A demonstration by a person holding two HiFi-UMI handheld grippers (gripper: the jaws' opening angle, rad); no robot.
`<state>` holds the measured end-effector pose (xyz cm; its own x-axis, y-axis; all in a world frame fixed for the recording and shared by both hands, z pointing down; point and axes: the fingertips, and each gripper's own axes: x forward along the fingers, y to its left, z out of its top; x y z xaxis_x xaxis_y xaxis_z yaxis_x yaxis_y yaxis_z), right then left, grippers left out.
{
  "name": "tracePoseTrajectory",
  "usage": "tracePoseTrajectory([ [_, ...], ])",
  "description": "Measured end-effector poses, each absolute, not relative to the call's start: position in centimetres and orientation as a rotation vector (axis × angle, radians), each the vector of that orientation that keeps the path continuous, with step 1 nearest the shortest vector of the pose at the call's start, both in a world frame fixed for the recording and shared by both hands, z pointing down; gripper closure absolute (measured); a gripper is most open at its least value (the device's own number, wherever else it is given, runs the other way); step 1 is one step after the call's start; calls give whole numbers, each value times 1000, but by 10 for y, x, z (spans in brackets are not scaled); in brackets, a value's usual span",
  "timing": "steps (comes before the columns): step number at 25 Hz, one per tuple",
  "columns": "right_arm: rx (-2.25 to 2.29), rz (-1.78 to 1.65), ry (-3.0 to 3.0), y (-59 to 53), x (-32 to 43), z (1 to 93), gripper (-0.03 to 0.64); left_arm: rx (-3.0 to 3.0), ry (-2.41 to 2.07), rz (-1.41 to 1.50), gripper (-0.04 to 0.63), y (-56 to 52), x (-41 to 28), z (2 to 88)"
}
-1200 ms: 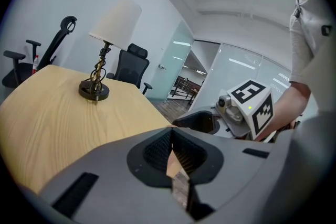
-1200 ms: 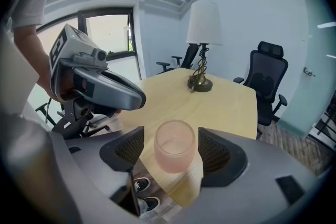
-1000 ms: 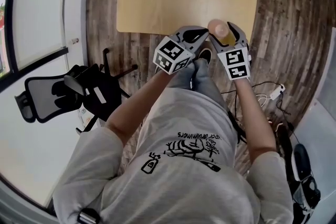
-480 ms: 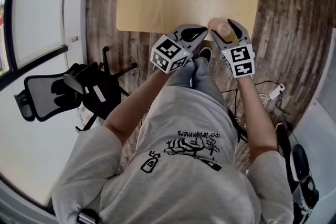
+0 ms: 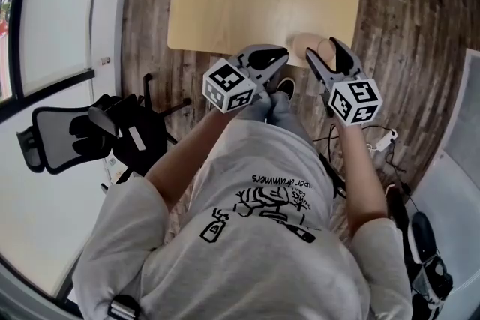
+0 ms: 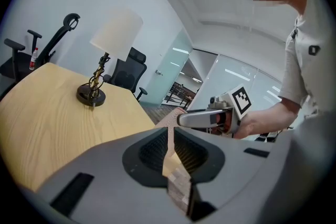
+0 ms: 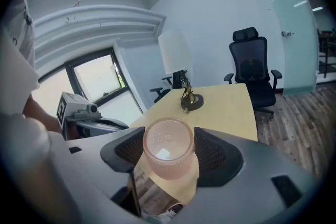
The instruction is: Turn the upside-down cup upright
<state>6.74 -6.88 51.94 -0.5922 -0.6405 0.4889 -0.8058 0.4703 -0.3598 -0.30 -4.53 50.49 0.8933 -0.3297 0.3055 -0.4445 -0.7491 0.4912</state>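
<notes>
Right gripper view is being filled by the cup (image 7: 169,153), which is being clamped between the pads of the right gripper (image 7: 170,160). One round end is being turned toward the camera, and the body is being pointed away over the near edge of the table (image 7: 226,107). Whether that end is the mouth or the base is not being settled here, and whether the cup is being rested on the wood or carried clear of it cannot be told. The jaws of the left gripper (image 6: 170,150) are being pressed together with nothing between them. Only a thin slit of table edge and floor is being seen through.

The cup is being judged a light, stiff thing of pink, pebbled, translucent glass or plastic. It is likely rigid enough to be squeezed across its wall, yet probably brittle if dropped. Its round side is being expected to slip or roll against flat pads. A hold across the middle of the wall, as is being used now, is being judged the soundest for rolling it upright.

What the gripper views are leaving out is being given by the head view: both tools side by side at the table's near edge, above the person's legs. Only in the left gripper view is the right gripper being shown from the side, with the hand behind it. The lamp (image 6: 100,68) is being seen at the table's far end.
</notes>
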Motion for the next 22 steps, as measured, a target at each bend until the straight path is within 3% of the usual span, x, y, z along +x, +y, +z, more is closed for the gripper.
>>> tracePoseTrajectory([
  [3,1290,987,-2491,-67,76,506,318,2467,-530,232,502,-44,-1,491],
  [7,1359,1197,-2570,-64,86,485,318,2452,-466,185,468,-38,5,473],
  [22,1380,1823,-2792,-59,102,435,318,2282,-235,12,423,-37,23,440],
])
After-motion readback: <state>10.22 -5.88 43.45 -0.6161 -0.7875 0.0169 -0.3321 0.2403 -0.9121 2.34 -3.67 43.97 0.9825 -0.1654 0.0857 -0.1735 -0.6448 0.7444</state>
